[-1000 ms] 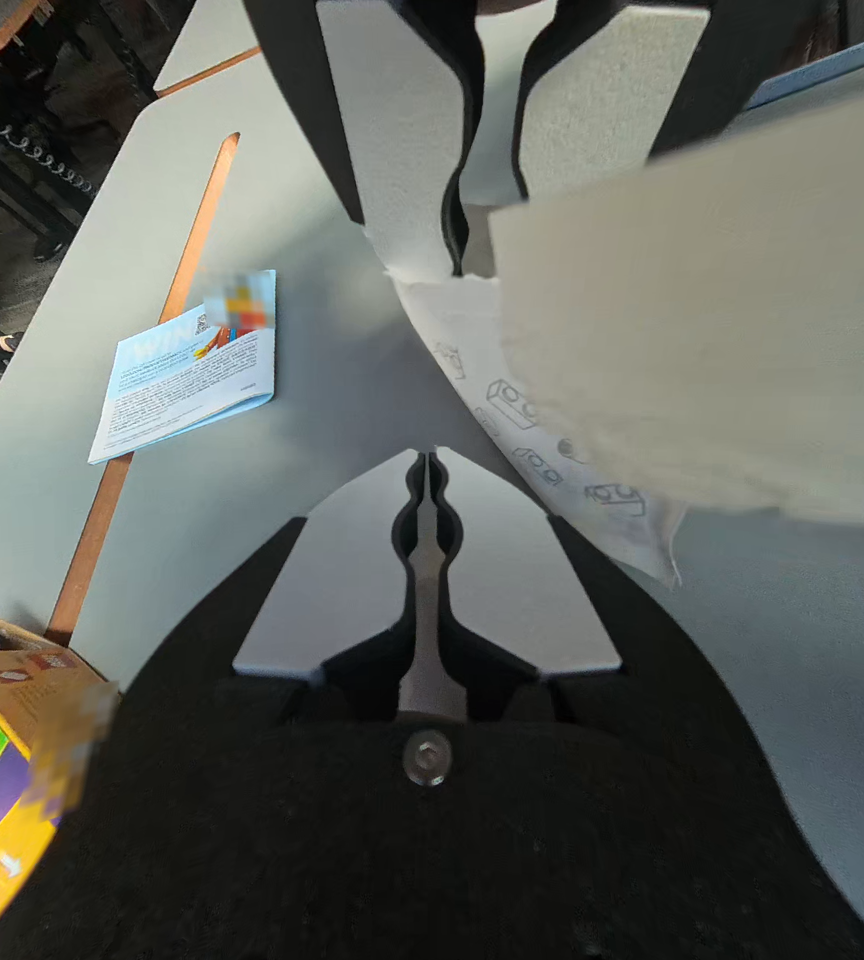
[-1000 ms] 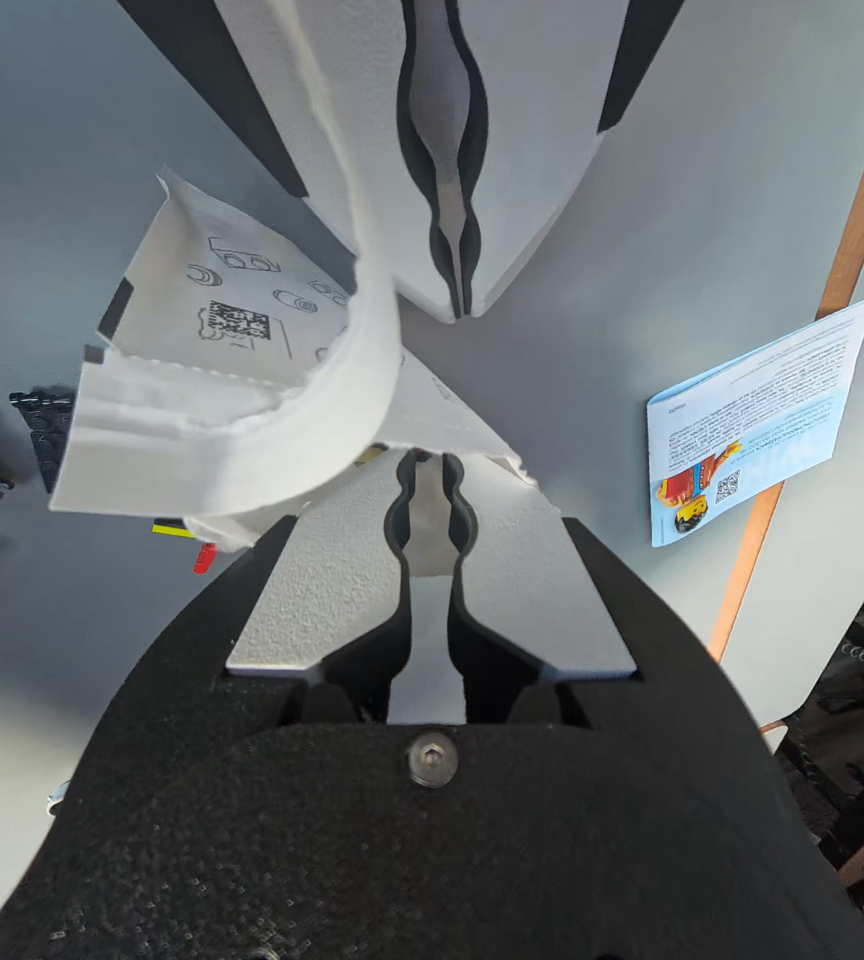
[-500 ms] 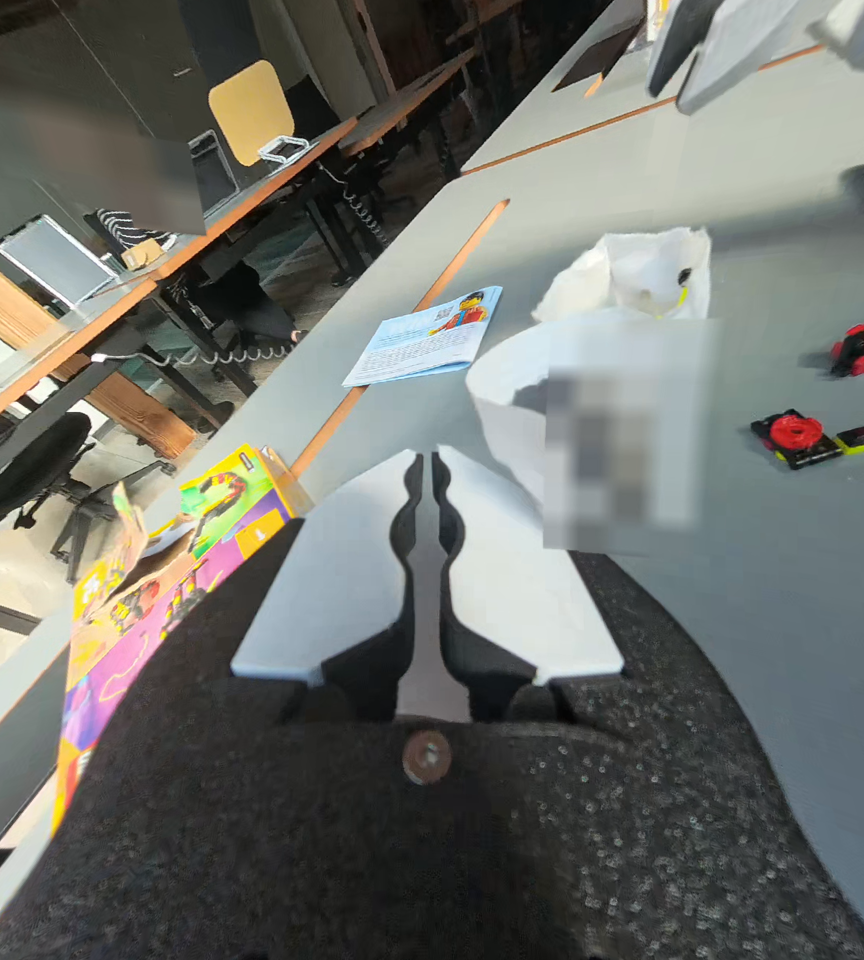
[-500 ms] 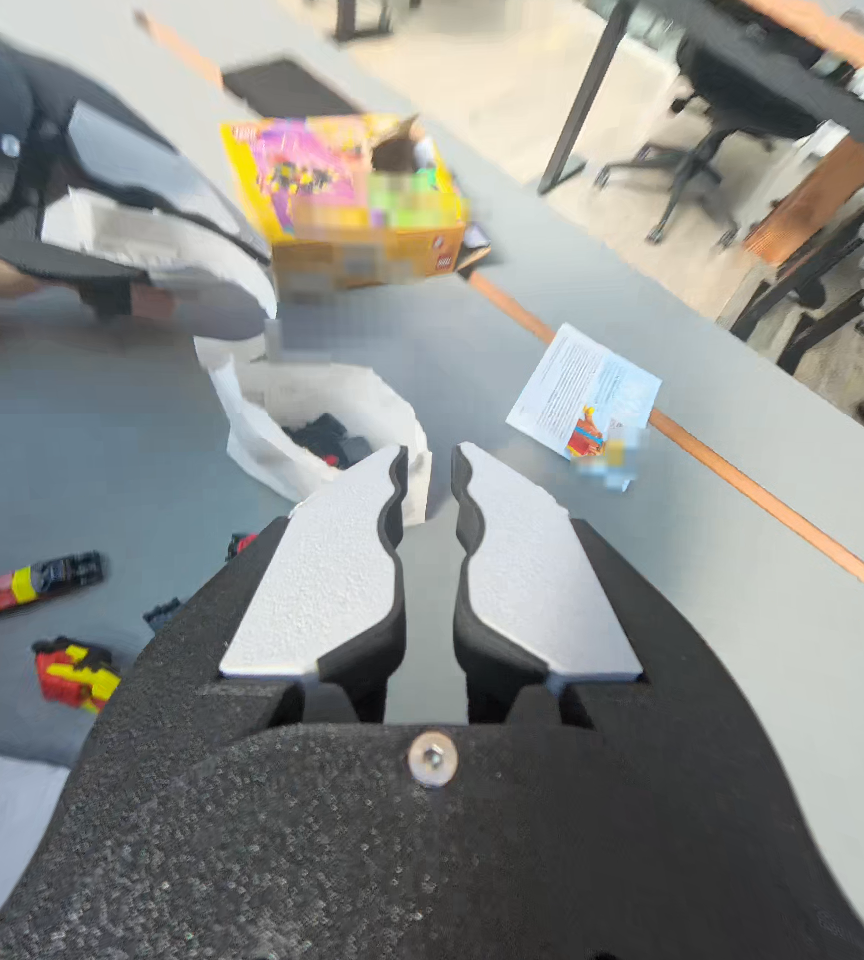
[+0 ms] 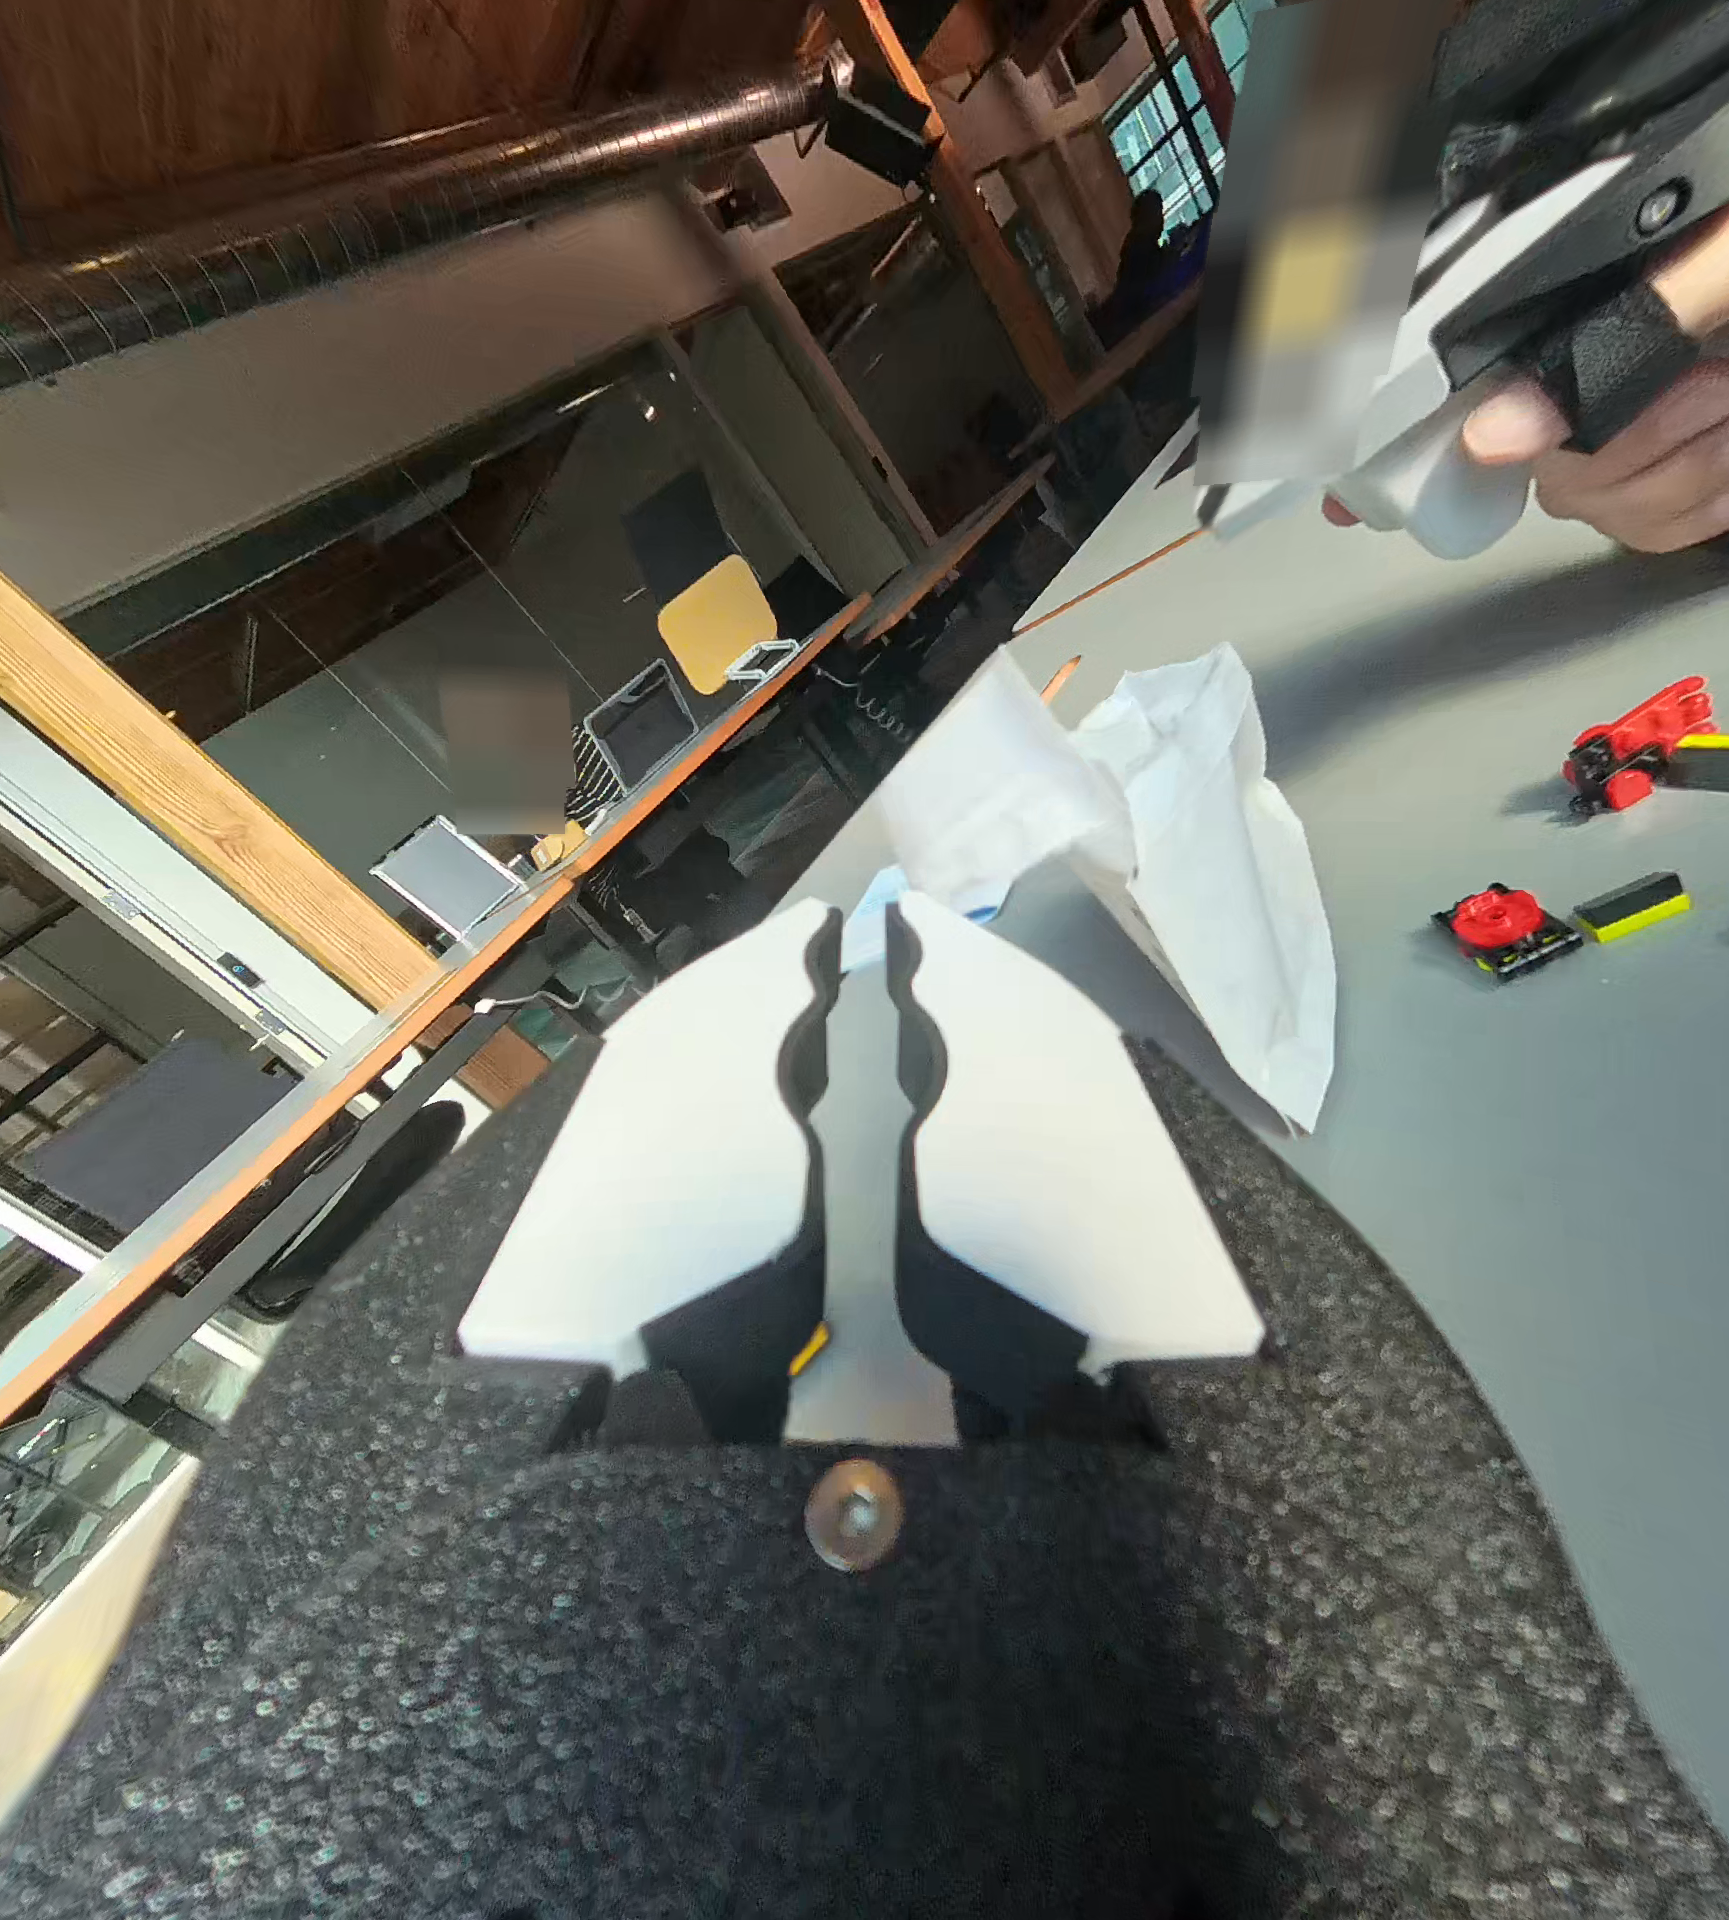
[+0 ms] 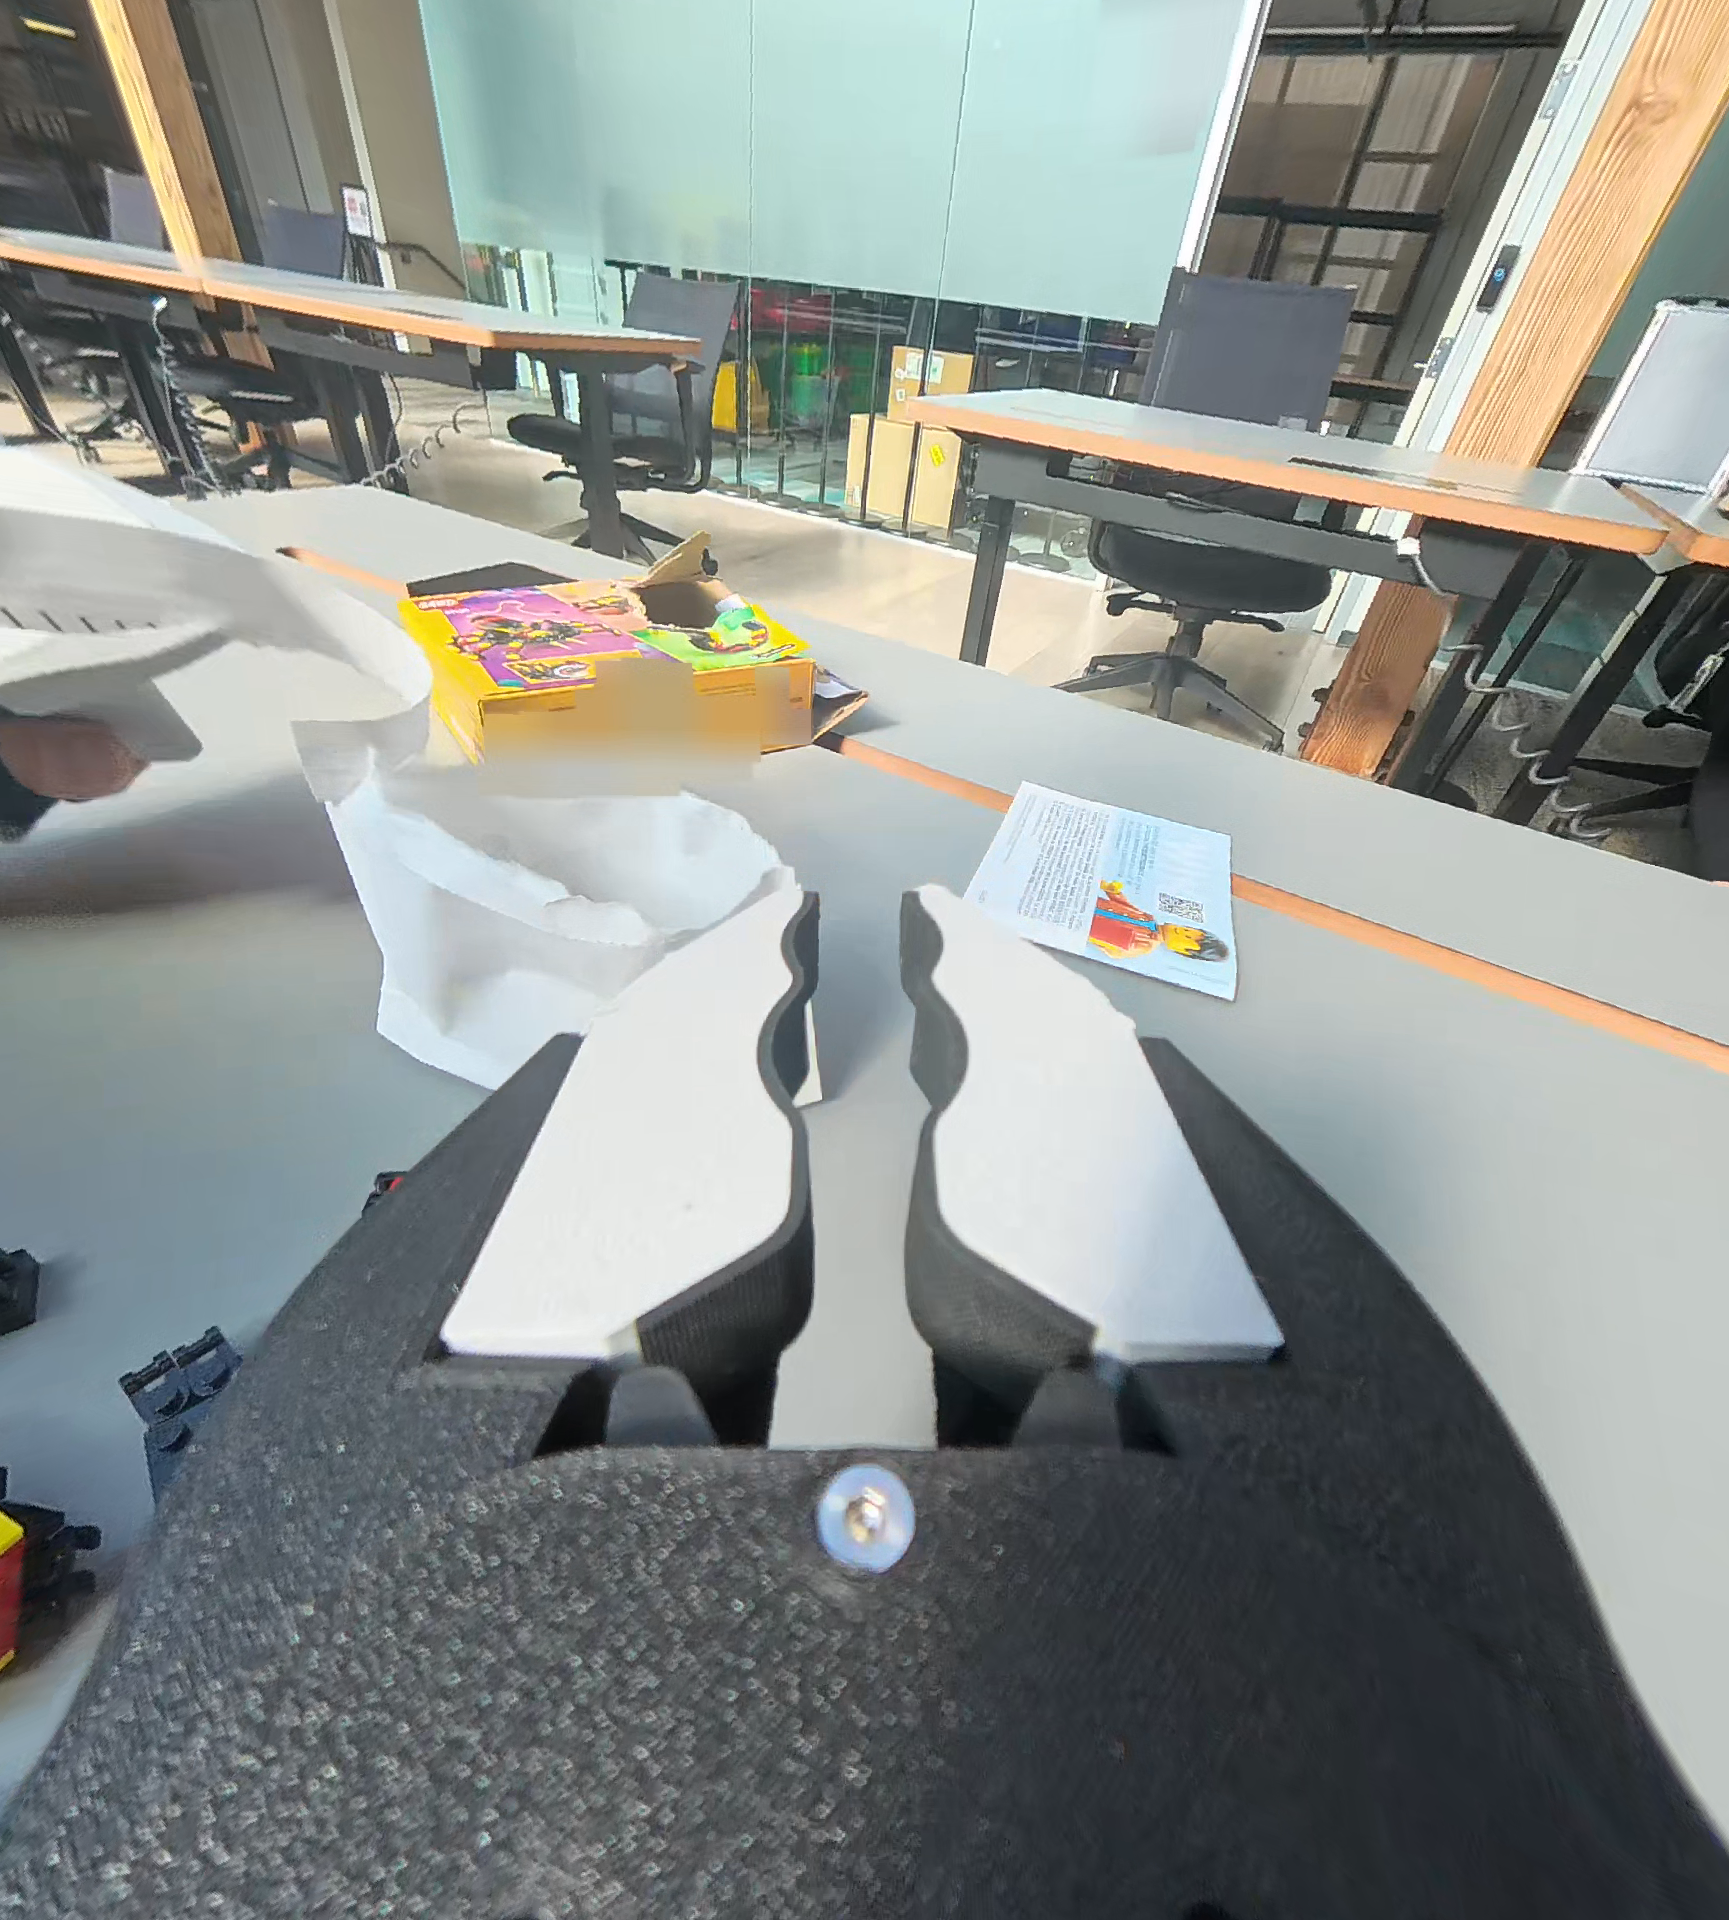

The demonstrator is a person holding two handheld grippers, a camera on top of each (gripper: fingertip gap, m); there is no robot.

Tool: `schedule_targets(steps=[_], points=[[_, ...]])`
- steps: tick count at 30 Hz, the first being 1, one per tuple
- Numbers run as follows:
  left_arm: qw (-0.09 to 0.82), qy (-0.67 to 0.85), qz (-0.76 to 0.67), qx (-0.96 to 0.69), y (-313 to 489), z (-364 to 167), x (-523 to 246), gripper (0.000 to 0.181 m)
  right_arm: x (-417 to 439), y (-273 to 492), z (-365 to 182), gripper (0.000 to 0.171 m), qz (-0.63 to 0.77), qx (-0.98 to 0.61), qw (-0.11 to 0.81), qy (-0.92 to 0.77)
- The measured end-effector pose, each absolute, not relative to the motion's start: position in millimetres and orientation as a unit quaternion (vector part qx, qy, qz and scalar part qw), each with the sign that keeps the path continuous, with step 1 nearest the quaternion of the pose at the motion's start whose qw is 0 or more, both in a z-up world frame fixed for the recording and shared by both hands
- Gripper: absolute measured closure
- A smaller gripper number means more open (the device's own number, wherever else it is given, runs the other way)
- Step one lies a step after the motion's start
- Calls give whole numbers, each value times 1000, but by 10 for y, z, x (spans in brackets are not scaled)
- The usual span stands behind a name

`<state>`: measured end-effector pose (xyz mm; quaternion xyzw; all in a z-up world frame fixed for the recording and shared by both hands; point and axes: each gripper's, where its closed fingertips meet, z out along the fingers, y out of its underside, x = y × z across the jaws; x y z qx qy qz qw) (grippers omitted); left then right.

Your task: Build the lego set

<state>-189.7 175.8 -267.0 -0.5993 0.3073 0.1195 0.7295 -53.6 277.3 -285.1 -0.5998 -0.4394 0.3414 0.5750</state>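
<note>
While the torn white paper bag (image 6: 527,935) lies opened and small red-yellow-black brick subassemblies (image 5: 1509,930) exist, the left gripper (image 5: 862,920) pinches a torn white paper strip (image 6: 164,623), the right gripper (image 6: 858,904) is parted and empty, and most building apparently remains.

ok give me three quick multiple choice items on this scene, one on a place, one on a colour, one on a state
1. Where is the leaflet relative to the white bag?
A inside it; B under it; C on the table, to its right.
2. What colour are the box sides?
A yellow; B blue; C grey.
3. The right gripper is:
A shut on a brick; B open and empty; C shut on paper.

Answers: C, it lies flat on the table beside the bag. A, yellow edges show. B, bare table shows through the gap between its fingers.
</note>
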Motion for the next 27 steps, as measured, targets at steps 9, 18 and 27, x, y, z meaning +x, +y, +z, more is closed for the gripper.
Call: schedule_targets(steps=[9, 18, 27], points=[[579, 316, -130, -740, 1597, -3111, -1566, 114, -618, 2571, -2702, 157, 388, -595, 537, -456], [526, 360, -107, -763, 2122, -3355, -1263, 127, -600, 2532, -2679, 157, 373, -598, 533, -468], [541, 535, 70, -645, 2048, -3269, -1076, 177, -585, 2257, -2758, 163, 248, -581, 446, -634]])
